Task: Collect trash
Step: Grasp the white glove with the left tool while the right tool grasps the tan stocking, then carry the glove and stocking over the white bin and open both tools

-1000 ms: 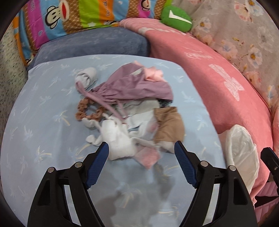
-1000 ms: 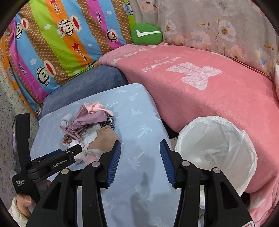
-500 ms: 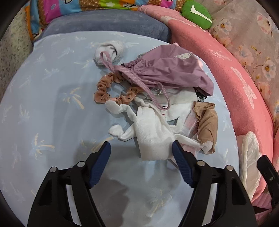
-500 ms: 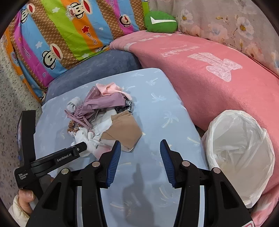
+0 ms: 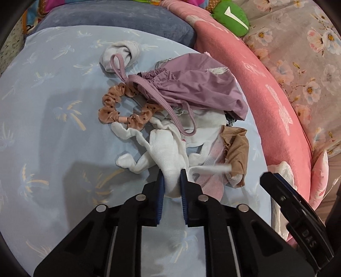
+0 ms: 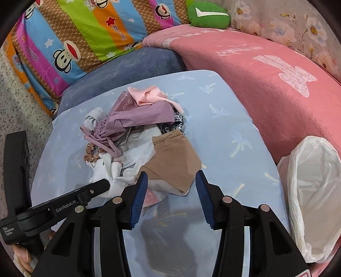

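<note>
A heap of soft trash lies on the light blue palm-print sheet: a white cloth, a tan stocking, a purple drawstring bag, a brown dotted scrunchie and a rolled pale sock. My left gripper is closing, and its blue pads pinch the near end of the white cloth. My right gripper stands open just over the near edge of the tan stocking, which lies between its fingers without touching them. A bin with a white liner stands to the right.
A pink blanket rises along the right of the sheet, with a blue-grey cushion and a striped monkey-print pillow behind. A green cushion sits at the back. A hand holds the left gripper's handle.
My left gripper moved down onto the heap and its jaws went from wide apart to pinching the white cloth. My right gripper came forward and down to the tan stocking, still open.
</note>
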Available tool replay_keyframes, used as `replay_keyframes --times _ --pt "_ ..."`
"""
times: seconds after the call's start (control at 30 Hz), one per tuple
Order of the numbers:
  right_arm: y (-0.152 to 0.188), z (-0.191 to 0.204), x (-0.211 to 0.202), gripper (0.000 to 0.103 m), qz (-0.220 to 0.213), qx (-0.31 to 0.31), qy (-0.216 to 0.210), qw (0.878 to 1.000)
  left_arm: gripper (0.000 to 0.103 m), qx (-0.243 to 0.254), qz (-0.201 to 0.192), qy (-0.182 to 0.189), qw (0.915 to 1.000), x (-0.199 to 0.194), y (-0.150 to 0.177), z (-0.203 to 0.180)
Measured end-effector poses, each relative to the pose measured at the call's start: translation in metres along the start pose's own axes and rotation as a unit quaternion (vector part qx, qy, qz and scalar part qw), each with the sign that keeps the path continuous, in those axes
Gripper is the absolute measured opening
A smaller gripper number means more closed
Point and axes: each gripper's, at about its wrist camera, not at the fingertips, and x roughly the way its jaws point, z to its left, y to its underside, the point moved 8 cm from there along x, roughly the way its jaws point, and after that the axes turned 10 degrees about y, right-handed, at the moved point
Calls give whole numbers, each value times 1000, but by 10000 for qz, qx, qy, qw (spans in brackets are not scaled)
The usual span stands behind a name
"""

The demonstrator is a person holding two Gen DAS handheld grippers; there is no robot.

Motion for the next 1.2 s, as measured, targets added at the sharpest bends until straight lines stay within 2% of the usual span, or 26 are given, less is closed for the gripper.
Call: replay_keyframes --times 0.2,0.27,0.3,0.33,0.4,0.5,0.8,1.2 --pt "-9 9 20 47 76 -4 1 10000 14 277 -111 -381 9988 -10 -5 1" --pt "-7 12 30 42 191 -32 -13 9998 14 319 -84 -438 9985 -10 -5 1" --pt "-4 14 35 36 275 -36 -38 9996 14 333 -60 -460 9984 -9 -5 1" --pt "-2 15 39 25 340 -43 -69 9994 14 347 -44 -486 9982 -7 -5 0" --pt "3 15 43 12 384 -54 -95 9992 14 415 -25 -574 9975 -6 -4 1" --pt "5 14 41 1 379 -43 -153 9992 14 473 -25 -661 9967 -6 -3 -1" --pt "-4 1 3 1 22 67 -326 9994 14 620 -141 -645 9959 -13 -3 -21" --pt "-36 -34 -76 1 -770 322 -472 9954 14 1005 -424 -490 9928 -36 -5 -67"
